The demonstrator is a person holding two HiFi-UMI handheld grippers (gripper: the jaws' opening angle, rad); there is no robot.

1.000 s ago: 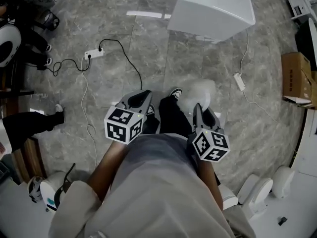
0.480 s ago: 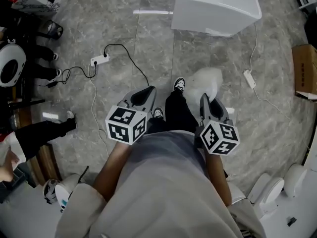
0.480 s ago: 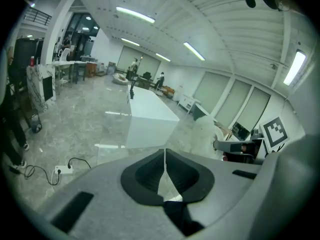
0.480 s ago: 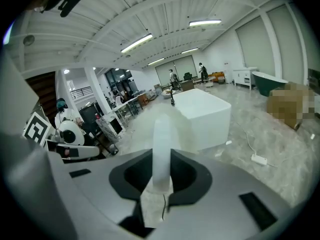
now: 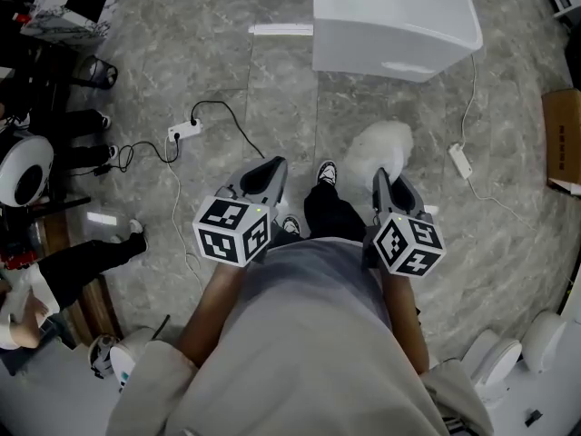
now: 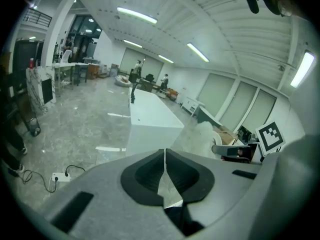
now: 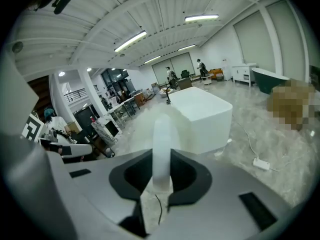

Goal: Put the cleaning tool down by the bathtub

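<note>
1. Grippers in both hands, seen from the head cam: a person in a pale grey top and black trousers stands on a grey marbled stone floor [image 5: 227,71], both arms held fwd.
2. R gripper [image 5: 379,178], at approx. 1 o'clock from the person's chest, is clamped on the translucent white handle [image 7: 161,144] of a fluffy white duster-type cleaning tool [image 5: 377,145]. Its jaws stand a narrow way apart, w/ the pads pressed on either side of the handle, as the right gripper view shows.
3. The tool's fluffy head sticks out past the jaw tips toward 12 o'clock. It is carried in the gripper, not set down.
4. White rectangular bathtub [image 5: 390,12] sits on the floor at 12 to 1 o'clock, well apart from the cleaning tool, w/ bare floor between the two.
5. L gripper [image 5: 272,166], at approx. 11 o'clock, has its jaws brought together, tips meeting and nothing between them, per the left gripper view.
6. Each gripper carries a cube w/ black-and-white square markers at its rear end: left cube [image 5: 232,231], right cube [image 5: 408,244].
7. One black-and-white shoe [image 5: 324,171] shows between the two grippers in the head view.
8. Also on the floor: a white power strip [image 5: 184,133] w/ a looping black cable at 10 o'clock and a small white adapter block [image 5: 461,161] on a thin white cord at 2 o'clock. A brown cardboard box [image 5: 565,139] is at the 3 o'clock edge.
</note>
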